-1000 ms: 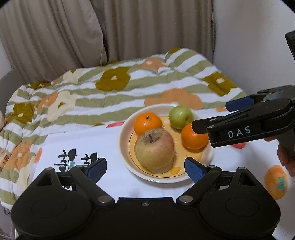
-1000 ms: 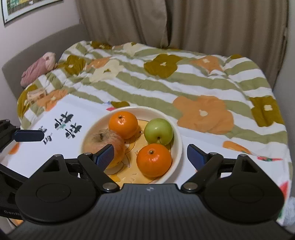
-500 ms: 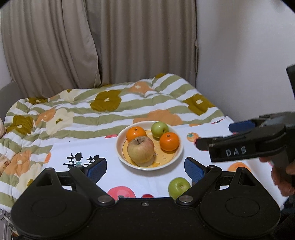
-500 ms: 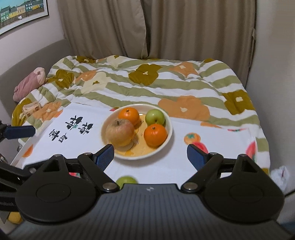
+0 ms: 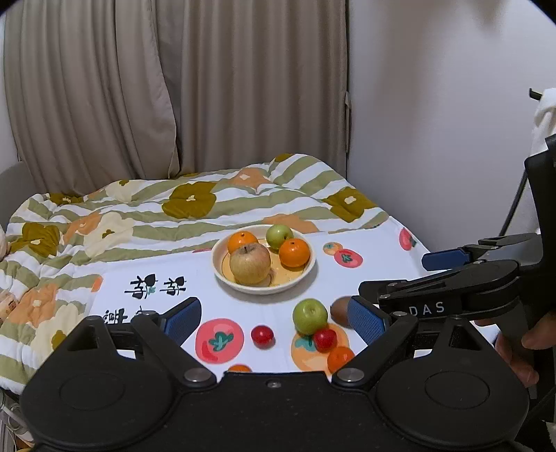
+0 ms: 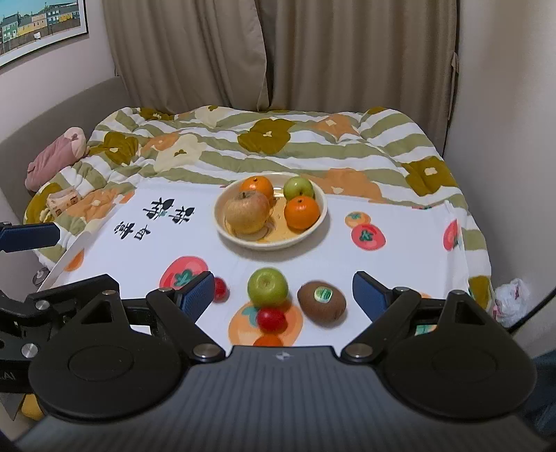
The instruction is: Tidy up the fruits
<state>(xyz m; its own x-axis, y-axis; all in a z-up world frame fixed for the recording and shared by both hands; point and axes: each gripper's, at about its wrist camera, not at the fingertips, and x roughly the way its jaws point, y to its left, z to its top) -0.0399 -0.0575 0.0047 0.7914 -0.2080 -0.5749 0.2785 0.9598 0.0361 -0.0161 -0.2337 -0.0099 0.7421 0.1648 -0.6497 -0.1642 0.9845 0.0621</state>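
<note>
- Left wrist view: looks forward and down over its own left hand-held gripper [image 5: 274, 318], from the near edge of the white fruit-print cloth [image 5: 173, 264], facing the curtain [image 5: 173, 87].
- Right wrist view: same heading, set further right, over the right hand-held gripper [image 6: 283, 293]; framed picture [image 6: 38, 21] at upper left.
- Both stand well back from the plate [image 5: 311, 266], loose fruit nearest.
- Shared: plate [image 6: 323, 212], green apple [image 5: 310, 315] [image 6: 267, 287], striped quilt [image 5: 243, 205] [image 6: 312, 146].
- Each view catches the other gripper at its edge.
</note>
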